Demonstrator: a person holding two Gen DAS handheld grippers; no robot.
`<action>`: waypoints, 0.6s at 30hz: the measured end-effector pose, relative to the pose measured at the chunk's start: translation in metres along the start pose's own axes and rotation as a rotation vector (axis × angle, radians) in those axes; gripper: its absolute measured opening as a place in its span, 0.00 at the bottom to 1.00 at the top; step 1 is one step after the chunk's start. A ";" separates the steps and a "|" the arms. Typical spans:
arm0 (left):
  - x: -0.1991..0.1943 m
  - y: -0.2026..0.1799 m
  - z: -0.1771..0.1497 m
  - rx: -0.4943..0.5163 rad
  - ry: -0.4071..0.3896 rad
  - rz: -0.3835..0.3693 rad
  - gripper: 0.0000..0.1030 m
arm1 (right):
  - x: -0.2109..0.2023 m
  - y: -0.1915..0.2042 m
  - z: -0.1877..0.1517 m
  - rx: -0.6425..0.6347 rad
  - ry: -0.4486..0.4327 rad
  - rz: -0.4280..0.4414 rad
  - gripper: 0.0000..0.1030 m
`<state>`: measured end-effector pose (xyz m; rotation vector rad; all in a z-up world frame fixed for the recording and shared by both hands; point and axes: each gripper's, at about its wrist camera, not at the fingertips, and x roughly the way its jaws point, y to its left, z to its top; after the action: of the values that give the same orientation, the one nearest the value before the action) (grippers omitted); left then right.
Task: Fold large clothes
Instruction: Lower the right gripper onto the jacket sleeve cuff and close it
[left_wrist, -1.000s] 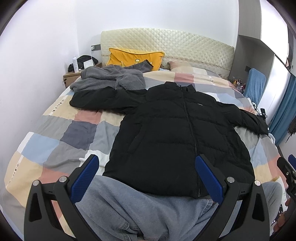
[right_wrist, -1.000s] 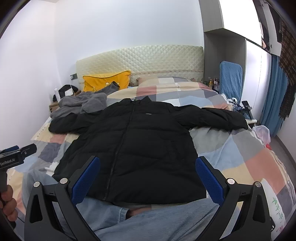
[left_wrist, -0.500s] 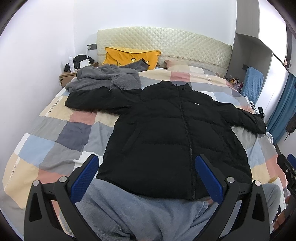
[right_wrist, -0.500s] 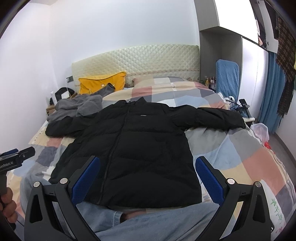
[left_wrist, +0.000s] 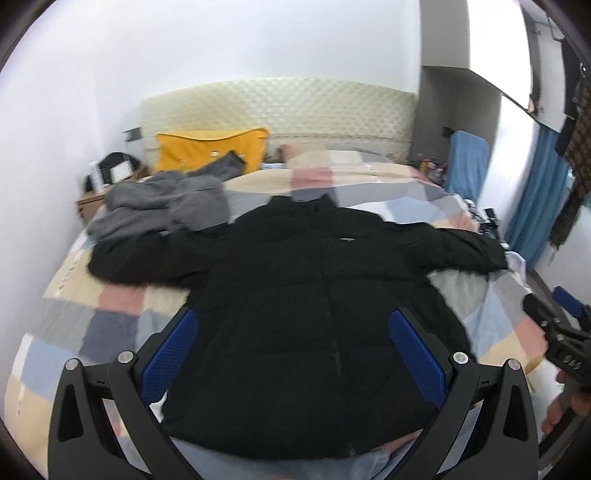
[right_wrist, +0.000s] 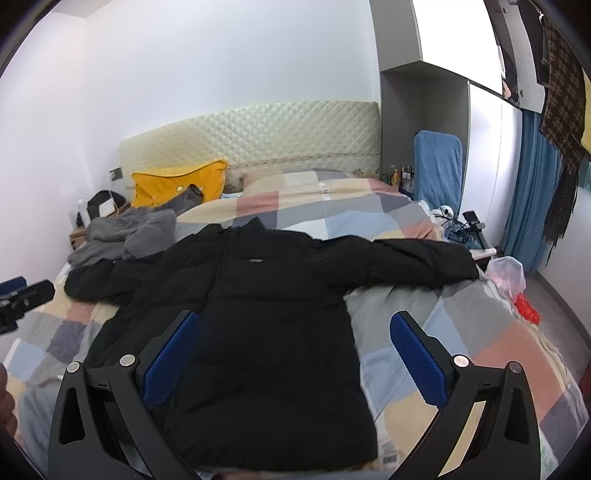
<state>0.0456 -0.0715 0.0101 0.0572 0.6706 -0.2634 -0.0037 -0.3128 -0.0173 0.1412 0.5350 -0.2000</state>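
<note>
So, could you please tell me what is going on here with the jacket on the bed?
A person is holding a gripper in each hand over a black puffer jacket laid flat on a patchwork bed, front up, with both sleeves spread out to the sides. The left gripper and right gripper both have their jaws open and hold nothing. No fold has been made yet. A grey garment lies crumpled near the yellow pillow.
</note>
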 end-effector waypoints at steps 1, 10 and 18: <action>0.002 -0.002 0.006 -0.003 -0.005 -0.026 1.00 | 0.004 -0.004 0.004 0.006 -0.008 0.000 1.00; 0.029 -0.017 0.068 -0.014 -0.154 -0.064 1.00 | 0.046 -0.044 0.044 0.051 -0.058 -0.061 1.00; 0.095 -0.011 0.055 0.021 -0.104 -0.044 1.00 | 0.123 -0.083 0.052 0.112 -0.092 -0.111 0.99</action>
<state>0.1476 -0.1106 -0.0049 0.0481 0.5658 -0.3136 0.1066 -0.4220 -0.0436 0.2102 0.4400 -0.3432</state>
